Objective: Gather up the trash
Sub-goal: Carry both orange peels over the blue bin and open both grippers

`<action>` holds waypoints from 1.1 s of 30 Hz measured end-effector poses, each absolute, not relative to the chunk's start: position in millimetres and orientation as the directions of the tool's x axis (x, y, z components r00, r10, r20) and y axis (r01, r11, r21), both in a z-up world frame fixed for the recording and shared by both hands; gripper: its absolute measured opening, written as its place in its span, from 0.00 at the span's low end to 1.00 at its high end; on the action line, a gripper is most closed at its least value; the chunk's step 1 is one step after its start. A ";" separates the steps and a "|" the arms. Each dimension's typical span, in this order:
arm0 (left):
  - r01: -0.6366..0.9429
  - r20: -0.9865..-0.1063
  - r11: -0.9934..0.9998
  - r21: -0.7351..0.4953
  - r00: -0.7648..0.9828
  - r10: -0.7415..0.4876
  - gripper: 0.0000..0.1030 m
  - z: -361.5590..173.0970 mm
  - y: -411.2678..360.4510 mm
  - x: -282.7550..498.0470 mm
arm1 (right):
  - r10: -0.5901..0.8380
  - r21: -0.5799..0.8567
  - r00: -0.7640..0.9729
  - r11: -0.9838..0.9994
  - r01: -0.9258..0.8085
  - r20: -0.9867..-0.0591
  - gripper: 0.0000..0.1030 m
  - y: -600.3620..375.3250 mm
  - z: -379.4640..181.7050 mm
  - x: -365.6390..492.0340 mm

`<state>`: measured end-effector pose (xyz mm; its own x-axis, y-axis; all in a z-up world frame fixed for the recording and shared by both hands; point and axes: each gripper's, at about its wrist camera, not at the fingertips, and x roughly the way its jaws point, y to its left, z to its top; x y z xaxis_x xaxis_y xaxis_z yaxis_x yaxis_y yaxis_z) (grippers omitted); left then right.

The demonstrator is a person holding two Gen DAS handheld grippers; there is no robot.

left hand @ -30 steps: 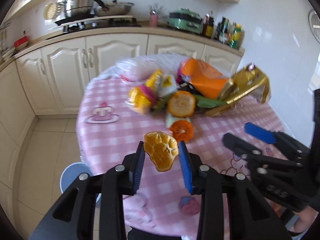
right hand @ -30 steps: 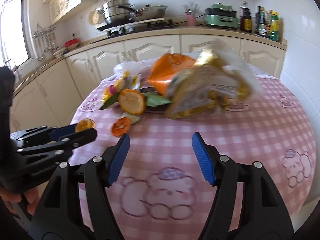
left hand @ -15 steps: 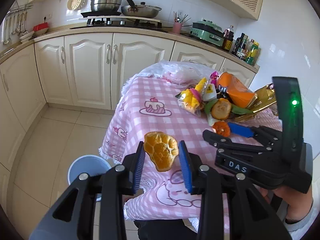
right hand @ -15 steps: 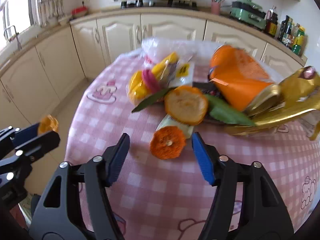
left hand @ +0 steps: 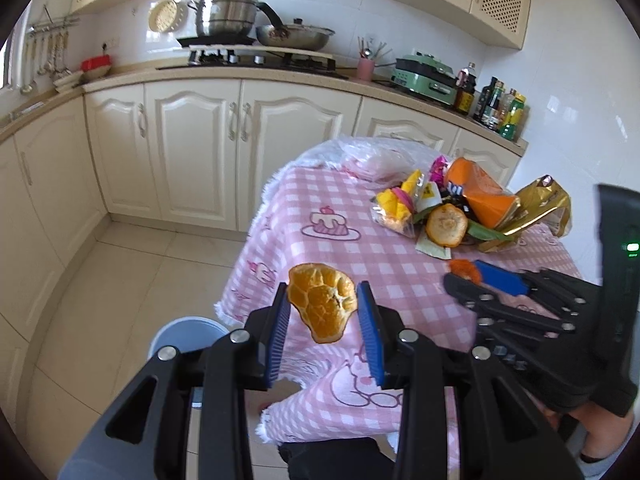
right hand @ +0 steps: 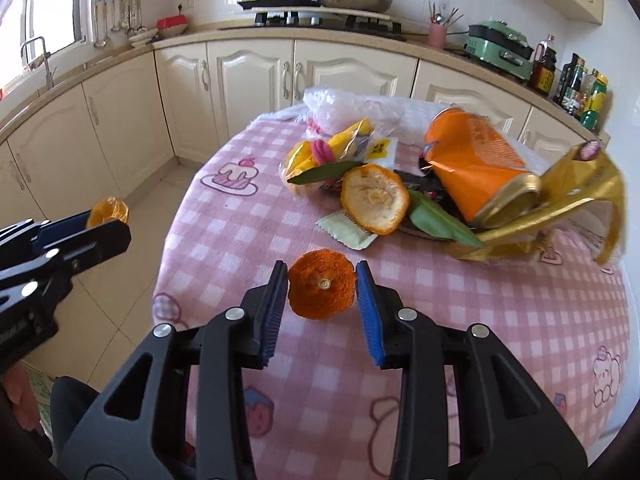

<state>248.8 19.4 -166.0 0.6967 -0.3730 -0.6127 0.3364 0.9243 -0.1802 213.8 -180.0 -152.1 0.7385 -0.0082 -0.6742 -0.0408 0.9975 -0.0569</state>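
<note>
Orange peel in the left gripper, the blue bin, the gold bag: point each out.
orange peel [left hand: 322, 307], left wrist view, middle of its pith side.
blue bin [left hand: 188, 332], left wrist view, visible rim and inside.
gold bag [right hand: 560, 196], right wrist view, its folded upper side.

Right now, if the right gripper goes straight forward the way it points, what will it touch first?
The right gripper already brackets the small orange peel on the table, so it would push that first. Beyond it lie the pale sachet and the large orange peel; depth there is unclear.
</note>
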 end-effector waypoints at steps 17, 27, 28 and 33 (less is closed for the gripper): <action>0.174 -0.611 0.972 -0.157 0.756 -0.234 0.32 -179.6 85.1 240.9 | 0.217 -0.015 0.758 0.958 -0.286 -0.616 0.33 -74.3 -138.0 212.3; -0.029 -0.711 0.976 -0.214 0.690 -0.135 0.32 -255.2 185.1 282.6 | 0.318 0.031 0.649 0.910 -0.413 -0.691 0.33 13.1 -202.5 280.7; -0.054 -0.728 0.975 -0.215 0.674 -0.123 0.32 -268.9 196.2 290.7 | 0.319 0.029 0.633 0.905 -0.424 -0.705 0.33 22.3 -213.5 289.3; -0.116 -0.794 0.966 -0.232 0.596 -0.119 0.32 -329.2 229.4 333.6 | 0.301 0.034 0.564 0.900 -0.434 -0.769 0.33 62.4 -272.3 328.9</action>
<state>333.6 229.4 -329.2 0.5964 -0.1187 -0.7939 -0.1163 0.9658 -0.2317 328.9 62.4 -272.3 0.5636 0.3009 -0.7693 -0.4344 0.9001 0.0337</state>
